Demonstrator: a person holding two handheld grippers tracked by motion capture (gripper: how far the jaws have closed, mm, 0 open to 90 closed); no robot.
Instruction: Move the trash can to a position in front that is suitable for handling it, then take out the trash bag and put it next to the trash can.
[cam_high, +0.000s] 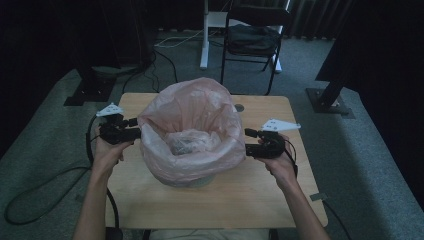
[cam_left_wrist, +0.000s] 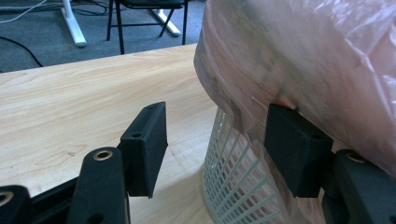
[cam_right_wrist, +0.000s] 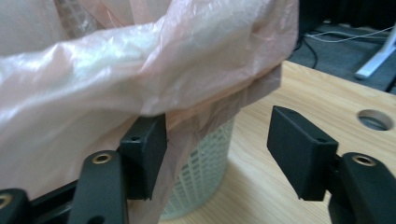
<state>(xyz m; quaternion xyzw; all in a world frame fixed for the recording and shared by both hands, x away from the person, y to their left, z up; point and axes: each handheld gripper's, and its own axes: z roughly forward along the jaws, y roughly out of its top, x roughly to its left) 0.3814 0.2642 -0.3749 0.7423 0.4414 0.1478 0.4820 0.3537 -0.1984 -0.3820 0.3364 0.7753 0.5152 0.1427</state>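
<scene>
A pink plastic bag (cam_high: 192, 125) lines a white mesh bin (cam_left_wrist: 236, 182) in the middle of the wooden table (cam_high: 220, 200); the bag's edge is folded down over the bin's rim. My left gripper (cam_high: 134, 128) is at the bag's left side, open, and its right jaw touches the hanging plastic (cam_left_wrist: 299, 56). On the other side my right gripper (cam_high: 250, 141) is open too, with the bag's overhang (cam_right_wrist: 140, 79) draped over its left jaw. The mesh bin (cam_right_wrist: 205, 172) shows below the plastic between the jaws. Crumpled clear plastic (cam_high: 189, 141) lies inside the bag.
A black chair (cam_high: 251, 37) and a white desk leg (cam_high: 204, 35) stand on the carpet beyond the table. A round cable hole (cam_right_wrist: 374, 119) is in the tabletop near the right gripper. Cables (cam_high: 45, 185) trail over the floor at left.
</scene>
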